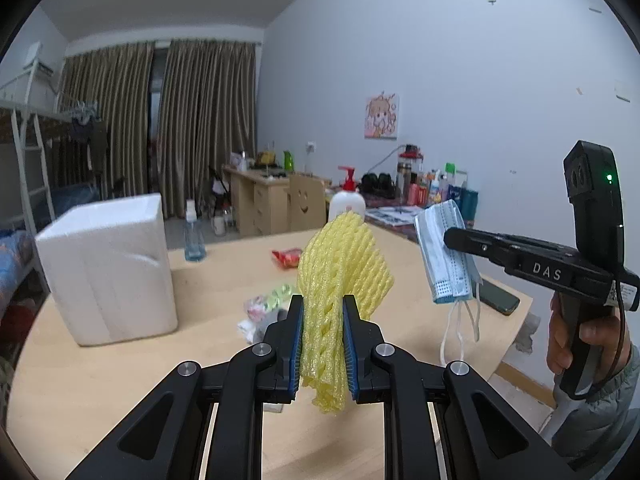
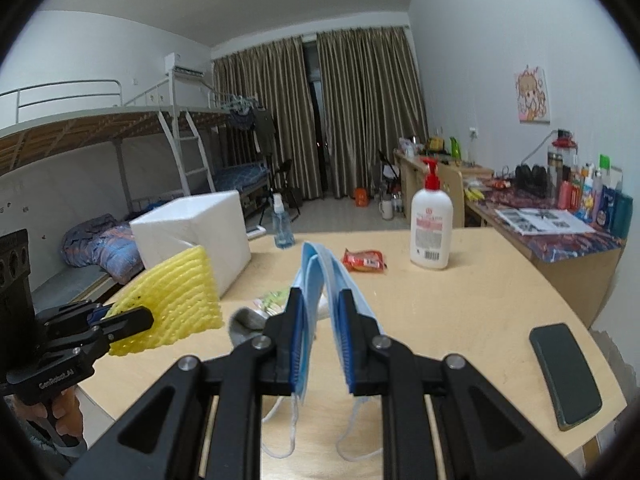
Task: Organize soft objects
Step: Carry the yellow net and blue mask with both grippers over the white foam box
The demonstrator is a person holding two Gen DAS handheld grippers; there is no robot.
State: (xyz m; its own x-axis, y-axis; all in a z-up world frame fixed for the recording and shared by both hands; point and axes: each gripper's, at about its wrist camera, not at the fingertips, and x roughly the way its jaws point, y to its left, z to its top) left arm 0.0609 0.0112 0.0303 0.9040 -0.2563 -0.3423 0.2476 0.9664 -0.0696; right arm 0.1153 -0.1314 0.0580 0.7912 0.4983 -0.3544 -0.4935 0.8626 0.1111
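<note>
My left gripper [image 1: 322, 312] is shut on a yellow foam fruit net [image 1: 340, 264] and holds it above the wooden table [image 1: 120, 380]. It also shows in the right wrist view [image 2: 172, 300], held by the left gripper [image 2: 128, 322] at the lower left. My right gripper [image 2: 320, 304] is shut on blue face masks [image 2: 320, 268], their ear loops hanging below. In the left wrist view the right gripper [image 1: 450, 238] holds the masks [image 1: 446, 256] up at the right. A white foam box [image 1: 108, 264] stands on the table's left; it also shows in the right wrist view [image 2: 200, 228].
On the table lie a red snack packet [image 2: 363, 261], a lotion pump bottle [image 2: 431, 224], a blue spray bottle [image 2: 282, 224], a dark phone [image 2: 564, 374] and a small pile of wrappers and grey cloth [image 1: 266, 308]. A cluttered desk [image 2: 560, 232] stands at the right.
</note>
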